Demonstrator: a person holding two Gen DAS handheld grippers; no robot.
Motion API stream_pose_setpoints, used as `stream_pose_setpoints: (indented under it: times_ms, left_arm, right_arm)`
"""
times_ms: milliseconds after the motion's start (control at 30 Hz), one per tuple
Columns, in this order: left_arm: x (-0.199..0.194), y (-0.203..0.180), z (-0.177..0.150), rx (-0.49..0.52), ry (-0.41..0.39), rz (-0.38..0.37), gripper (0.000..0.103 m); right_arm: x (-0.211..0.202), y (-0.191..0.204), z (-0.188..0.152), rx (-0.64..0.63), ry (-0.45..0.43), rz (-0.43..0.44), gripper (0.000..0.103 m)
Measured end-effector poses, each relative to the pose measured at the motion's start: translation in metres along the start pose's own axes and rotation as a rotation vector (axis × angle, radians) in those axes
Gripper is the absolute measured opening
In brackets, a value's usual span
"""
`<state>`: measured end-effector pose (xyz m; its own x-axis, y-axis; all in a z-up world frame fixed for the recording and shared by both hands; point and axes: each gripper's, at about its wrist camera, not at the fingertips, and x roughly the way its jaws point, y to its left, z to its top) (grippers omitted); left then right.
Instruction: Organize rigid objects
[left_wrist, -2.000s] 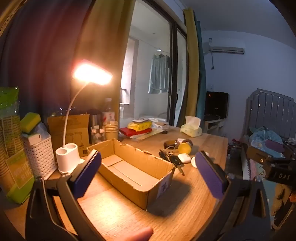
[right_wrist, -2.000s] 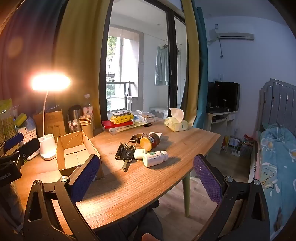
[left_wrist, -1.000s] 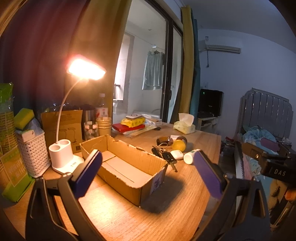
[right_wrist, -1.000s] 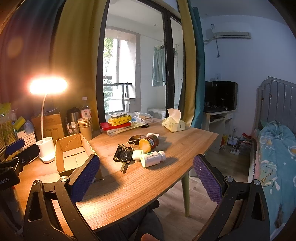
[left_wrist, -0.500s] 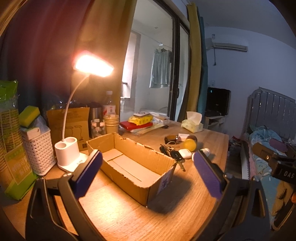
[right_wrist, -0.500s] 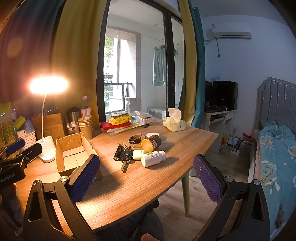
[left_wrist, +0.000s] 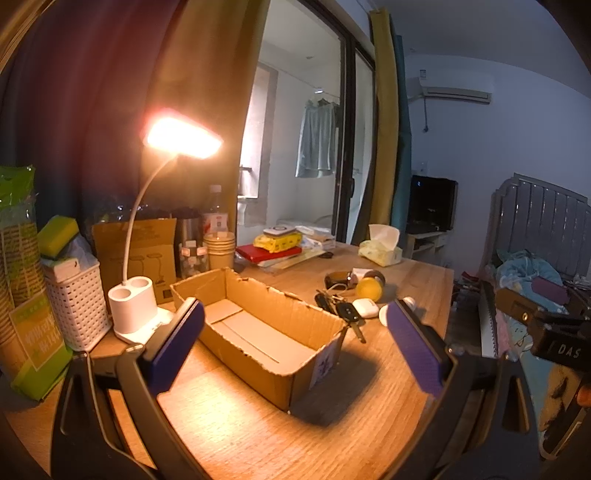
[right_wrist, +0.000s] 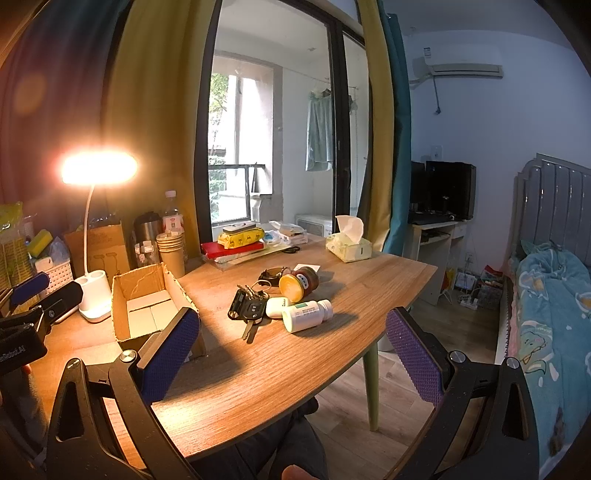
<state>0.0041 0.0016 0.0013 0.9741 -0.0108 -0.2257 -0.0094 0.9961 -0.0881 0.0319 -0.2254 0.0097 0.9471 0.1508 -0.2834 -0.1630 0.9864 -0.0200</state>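
An open cardboard box (left_wrist: 266, 328) (right_wrist: 147, 306) sits on the wooden table (right_wrist: 295, 362), nothing in it. To its right lies a cluster: car keys (right_wrist: 249, 306) (left_wrist: 341, 308), a small white case (right_wrist: 277, 306) (left_wrist: 365, 308), a white pill bottle (right_wrist: 306, 314) on its side and a jar with a yellow lid (right_wrist: 297, 284) (left_wrist: 369, 286). My left gripper (left_wrist: 295, 347) hangs open just in front of the box. Nearer the table's front edge, my right gripper (right_wrist: 295, 354) is open too, holding nothing.
A lit white desk lamp (left_wrist: 136, 306) stands left of the box, by a white basket (left_wrist: 75, 295), paper cups (right_wrist: 170, 249) and a brown carton (left_wrist: 136, 251). Books (right_wrist: 236, 249) and a tissue box (right_wrist: 349, 245) lie at the back. A bed (right_wrist: 546, 295) is on the right.
The left gripper has swayed slightly in front of the box, a little closer now. The right gripper has barely moved. Both stay open and the objects lie as before.
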Motion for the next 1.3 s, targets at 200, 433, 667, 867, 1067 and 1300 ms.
stream_pose_setpoints:
  times_ms: [200,433,667,867,1067,1300]
  left_arm:
    - [-0.0012,-0.0005,0.0009,0.005,-0.002,0.007,0.099]
    - [-0.0021,-0.0033,0.0011,0.008,-0.001,-0.002,0.099]
    - [-0.0018,-0.0041,0.0012,0.011,0.006,-0.009,0.099]
    - [-0.0011,-0.0039,0.0009,0.010,0.007,-0.011,0.099]
    - [0.0000,-0.0026,0.0000,0.006,0.009,-0.009,0.099]
    - [-0.0005,-0.0022,-0.0017,-0.001,0.014,-0.006,0.099]
  right_arm:
    - [-0.0022,0.0009,-0.0004,-0.004,0.000,0.004,0.103]
    - [-0.0019,0.0013,-0.0005,-0.005,0.000,0.003,0.103]
    - [-0.0017,0.0014,-0.0004,-0.005,0.002,0.004,0.103]
    - [-0.0015,0.0014,-0.0002,-0.006,0.002,0.004,0.102]
    - [-0.0017,0.0029,-0.0010,-0.006,0.003,0.004,0.103]
    - [-0.0007,0.0030,-0.0010,-0.008,0.005,0.005,0.103]
